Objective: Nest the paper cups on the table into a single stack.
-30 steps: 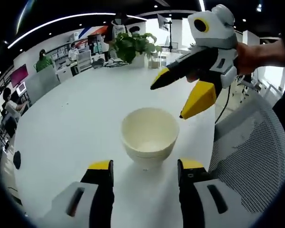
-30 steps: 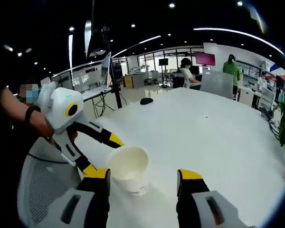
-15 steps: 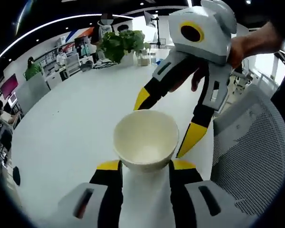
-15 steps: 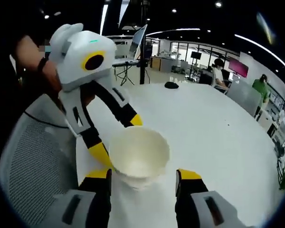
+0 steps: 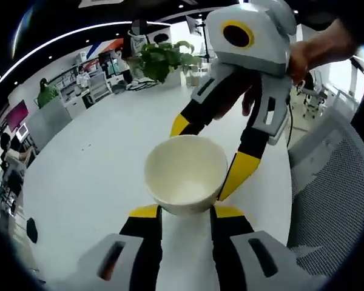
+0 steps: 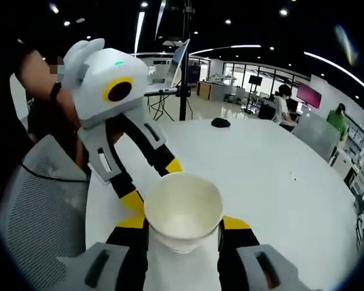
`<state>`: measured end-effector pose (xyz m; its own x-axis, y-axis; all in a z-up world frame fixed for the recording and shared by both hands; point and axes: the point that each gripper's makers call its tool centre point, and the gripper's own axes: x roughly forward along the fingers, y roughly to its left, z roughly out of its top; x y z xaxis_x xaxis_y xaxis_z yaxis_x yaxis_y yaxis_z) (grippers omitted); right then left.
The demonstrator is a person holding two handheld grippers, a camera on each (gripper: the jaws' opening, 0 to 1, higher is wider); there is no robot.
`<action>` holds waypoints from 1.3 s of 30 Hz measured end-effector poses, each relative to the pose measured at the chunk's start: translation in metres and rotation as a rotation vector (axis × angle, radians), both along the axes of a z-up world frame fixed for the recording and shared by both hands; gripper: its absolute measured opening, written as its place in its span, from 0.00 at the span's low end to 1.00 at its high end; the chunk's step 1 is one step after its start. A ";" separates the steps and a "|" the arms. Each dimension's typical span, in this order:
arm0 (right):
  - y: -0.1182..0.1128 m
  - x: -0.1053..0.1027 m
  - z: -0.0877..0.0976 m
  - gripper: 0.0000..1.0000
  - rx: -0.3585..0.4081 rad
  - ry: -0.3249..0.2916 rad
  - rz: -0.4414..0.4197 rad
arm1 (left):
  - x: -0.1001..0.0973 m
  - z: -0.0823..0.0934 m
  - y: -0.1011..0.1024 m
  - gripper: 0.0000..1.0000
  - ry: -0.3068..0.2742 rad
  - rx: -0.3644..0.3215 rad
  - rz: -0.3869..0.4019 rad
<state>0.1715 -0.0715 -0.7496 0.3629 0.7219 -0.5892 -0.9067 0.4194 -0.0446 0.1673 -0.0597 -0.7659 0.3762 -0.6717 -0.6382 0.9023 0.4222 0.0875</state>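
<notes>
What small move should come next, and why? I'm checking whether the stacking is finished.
Probably open one hand-held gripper. Both the left hand-held gripper and the right hand-held gripper seem closed on the same paper cup stack, already nested on the white table, so a double hold looks unneeded.

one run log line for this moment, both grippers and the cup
left gripper: shut on paper cup | right gripper: shut on paper cup | cup: upright, mouth open, over white table | stack: cannot tell
</notes>
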 end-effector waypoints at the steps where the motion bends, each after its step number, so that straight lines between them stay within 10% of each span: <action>1: 0.003 0.007 0.000 0.43 -0.002 -0.004 -0.001 | 0.007 0.001 0.004 0.29 -0.003 -0.003 0.013; 13: 0.030 0.068 -0.007 0.43 0.059 0.027 -0.050 | 0.056 0.001 0.032 0.28 -0.012 -0.016 0.095; 39: 0.012 0.042 -0.027 0.54 0.060 0.115 -0.146 | 0.032 -0.012 0.062 0.34 0.033 -0.001 0.179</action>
<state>0.2132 -0.0591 -0.7763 0.3991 0.7016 -0.5903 -0.8339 0.5455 0.0845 0.1995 0.0024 -0.7781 0.4686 -0.5969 -0.6512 0.8152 0.5763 0.0584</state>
